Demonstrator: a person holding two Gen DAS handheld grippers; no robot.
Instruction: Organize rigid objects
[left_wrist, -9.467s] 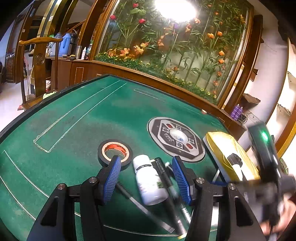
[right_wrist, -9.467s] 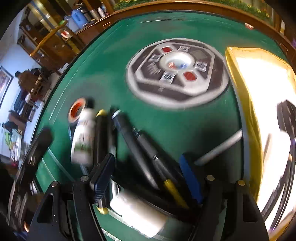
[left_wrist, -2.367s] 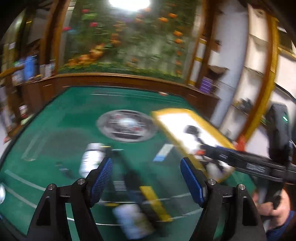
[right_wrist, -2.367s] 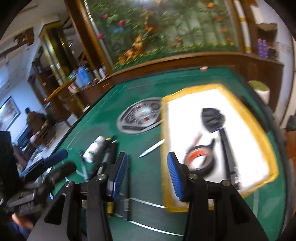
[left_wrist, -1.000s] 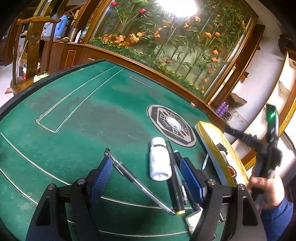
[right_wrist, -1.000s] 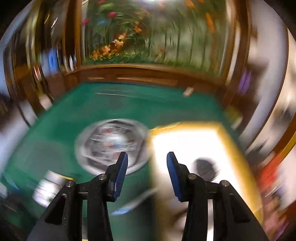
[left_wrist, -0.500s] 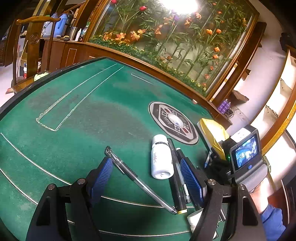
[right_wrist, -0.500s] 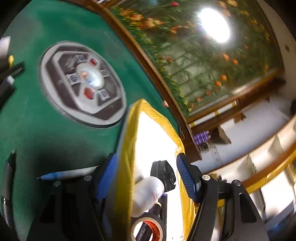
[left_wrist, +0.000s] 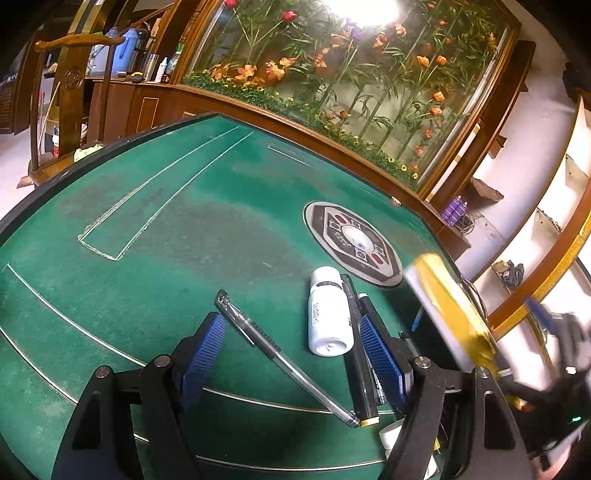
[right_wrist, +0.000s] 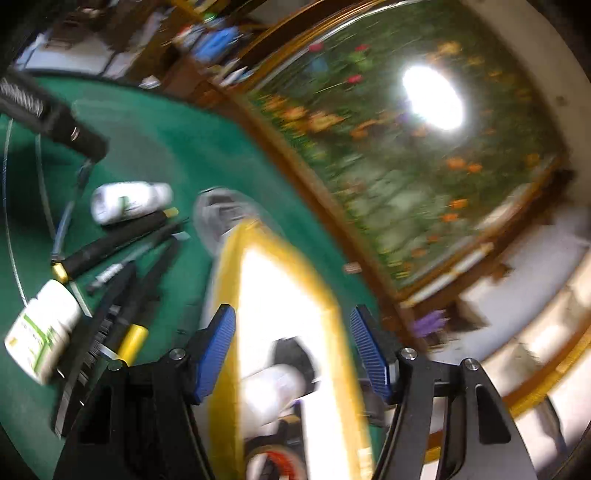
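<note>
Over the yellow tray (right_wrist: 225, 295) the right gripper (right_wrist: 291, 350) hangs with jaws apart and empty, a white bottle (right_wrist: 273, 387) lying in the tray beneath it (blurred). Sorting looks midway. On the felt (left_wrist: 184, 221), the left gripper (left_wrist: 295, 354), jaws wide, brackets a clear pen (left_wrist: 280, 354) beside another bottle (left_wrist: 328, 314); closing on the pen seems next.

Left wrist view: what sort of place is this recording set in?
Probably a home or club games room. The green felt table with its central dice panel looks like an automatic mahjong table, and behind it stand a flower-painted glass screen and dark carved wooden furniture.
</note>
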